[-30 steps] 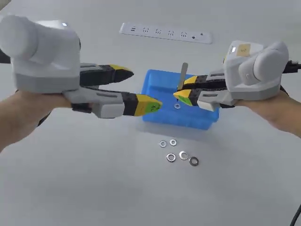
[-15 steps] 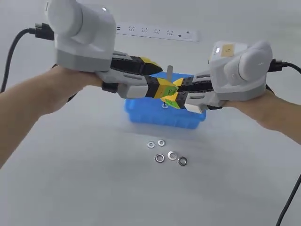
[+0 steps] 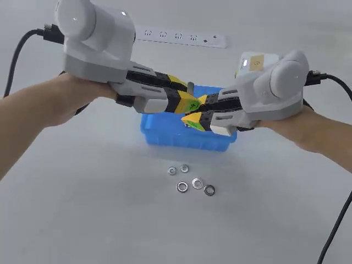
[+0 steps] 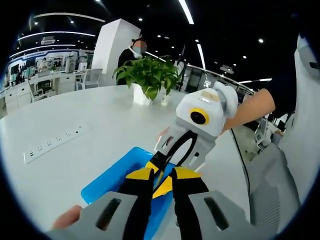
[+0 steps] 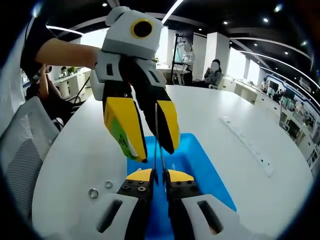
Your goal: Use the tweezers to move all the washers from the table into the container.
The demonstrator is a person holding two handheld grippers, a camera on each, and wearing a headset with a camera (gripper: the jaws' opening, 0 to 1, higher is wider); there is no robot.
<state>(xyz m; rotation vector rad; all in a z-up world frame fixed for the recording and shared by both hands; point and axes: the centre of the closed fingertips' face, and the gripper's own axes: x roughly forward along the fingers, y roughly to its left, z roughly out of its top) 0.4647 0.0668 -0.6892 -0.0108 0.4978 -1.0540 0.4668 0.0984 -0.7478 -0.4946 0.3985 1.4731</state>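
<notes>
My right gripper [image 3: 197, 110] [image 5: 158, 176] is shut on thin metal tweezers [image 5: 155, 130], which stick up from its jaws over the blue container [image 3: 165, 135] [image 5: 195, 165]. My left gripper [image 3: 188, 94] [image 5: 156, 152] faces it tip to tip. It is open, with one yellow jaw on each side of the tweezers' blades. Several washers [image 3: 190, 181] lie on the white table in front of the container, and two washers [image 5: 100, 189] show at the lower left of the right gripper view. Whether the tweezers hold a washer I cannot tell.
A white power strip [image 3: 179, 37] [image 4: 52, 142] lies at the far side of the table behind the container. A black cable [image 3: 335, 231] trails off at the right. A potted plant [image 4: 150, 80] stands on the table further back.
My left gripper has swung right and met the right gripper above the container, its jaws narrowing around the tweezers. The right gripper has shifted slightly left.
</notes>
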